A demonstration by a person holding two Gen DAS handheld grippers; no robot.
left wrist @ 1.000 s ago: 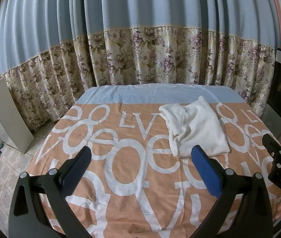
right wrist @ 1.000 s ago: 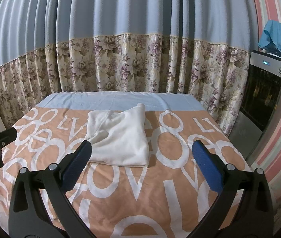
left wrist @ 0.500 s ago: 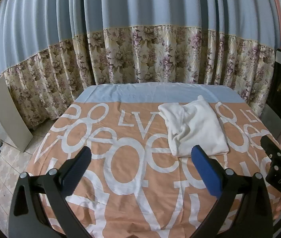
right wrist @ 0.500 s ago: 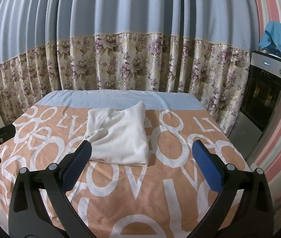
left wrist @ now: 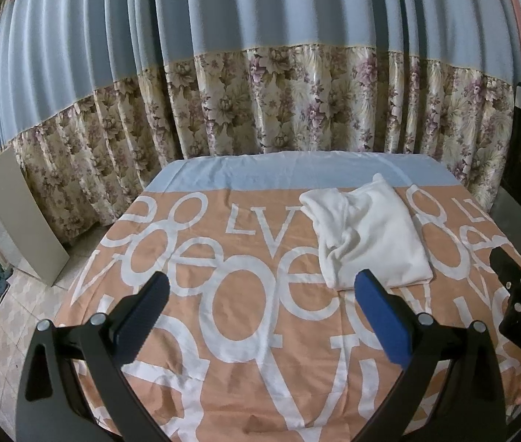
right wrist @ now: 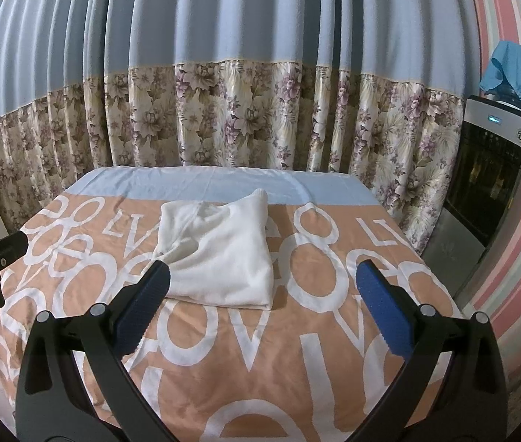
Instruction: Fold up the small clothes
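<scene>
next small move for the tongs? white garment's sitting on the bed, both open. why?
Probably ease the right tongs forward and down to the near edge of the white garment. Both tongs are open and empty, short of the cloth. It lies already roughly folded on the orange bedspread, bunched on its left side; the left tongs could take that side.
</scene>
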